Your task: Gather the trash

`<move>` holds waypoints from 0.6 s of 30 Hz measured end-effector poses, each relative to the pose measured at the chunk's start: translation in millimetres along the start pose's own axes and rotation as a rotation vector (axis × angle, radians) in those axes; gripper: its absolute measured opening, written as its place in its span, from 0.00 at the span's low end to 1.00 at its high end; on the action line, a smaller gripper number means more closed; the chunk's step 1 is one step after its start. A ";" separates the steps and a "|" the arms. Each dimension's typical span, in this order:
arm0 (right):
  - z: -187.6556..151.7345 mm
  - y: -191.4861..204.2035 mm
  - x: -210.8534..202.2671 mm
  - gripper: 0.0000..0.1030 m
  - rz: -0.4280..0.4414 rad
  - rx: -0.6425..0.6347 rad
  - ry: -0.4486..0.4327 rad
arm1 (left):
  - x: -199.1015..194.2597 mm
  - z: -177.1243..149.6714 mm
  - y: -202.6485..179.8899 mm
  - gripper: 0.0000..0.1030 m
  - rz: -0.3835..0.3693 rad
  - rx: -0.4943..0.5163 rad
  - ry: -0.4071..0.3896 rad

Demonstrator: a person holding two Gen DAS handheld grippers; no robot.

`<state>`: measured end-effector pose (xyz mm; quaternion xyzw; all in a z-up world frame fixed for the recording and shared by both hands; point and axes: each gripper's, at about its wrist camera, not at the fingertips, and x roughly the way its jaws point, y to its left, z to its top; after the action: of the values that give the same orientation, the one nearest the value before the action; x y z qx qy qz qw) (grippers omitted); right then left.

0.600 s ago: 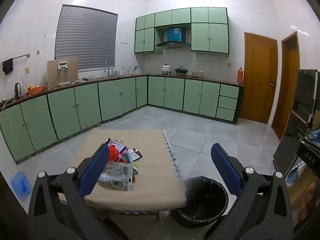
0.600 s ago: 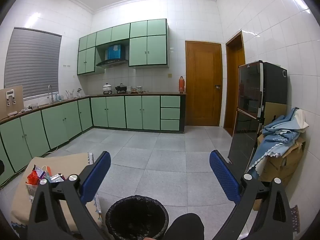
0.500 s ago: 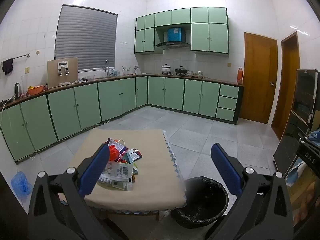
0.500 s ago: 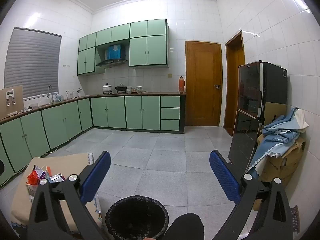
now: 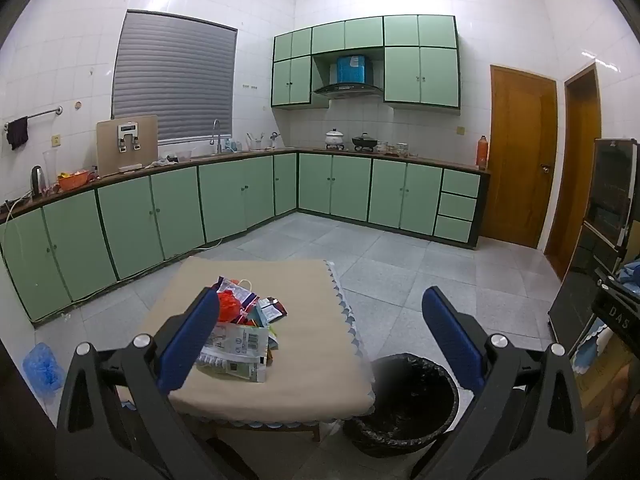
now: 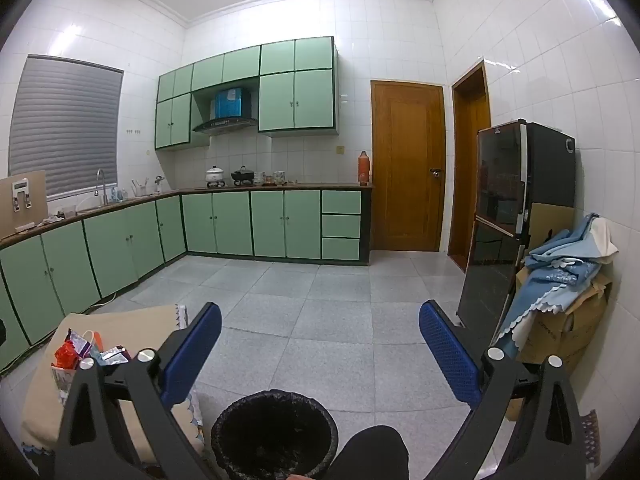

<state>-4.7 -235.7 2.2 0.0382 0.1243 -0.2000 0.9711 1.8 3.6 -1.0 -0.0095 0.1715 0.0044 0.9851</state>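
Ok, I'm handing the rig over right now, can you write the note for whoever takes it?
Left gripper: open, empty, aimed at the table.
Right gripper: open, empty, above the bin.
Trash pile: wrappers and packets heaped on the cloth-covered table.
Bin: black-lined, on the floor beside the table; no trash visible inside.
Done: nothing.
Left: carry every piece to the bin.

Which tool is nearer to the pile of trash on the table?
Left. The left tool hangs open just before the trash pile; the right tool is off to its side, above the bin.
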 end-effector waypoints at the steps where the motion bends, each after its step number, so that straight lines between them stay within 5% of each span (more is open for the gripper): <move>1: 0.1 -0.7 0.4 0.94 0.002 -0.002 0.000 | -0.7 0.5 1.1 0.95 0.001 0.000 0.000; 18: -0.6 3.7 7.1 0.94 0.017 -0.013 0.005 | -3.0 3.7 0.3 0.95 0.018 0.002 -0.002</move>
<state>2.9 -234.9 -0.1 0.0333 0.1276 -0.1908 0.9727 0.2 3.9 3.5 -0.0070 0.1708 0.0133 0.9852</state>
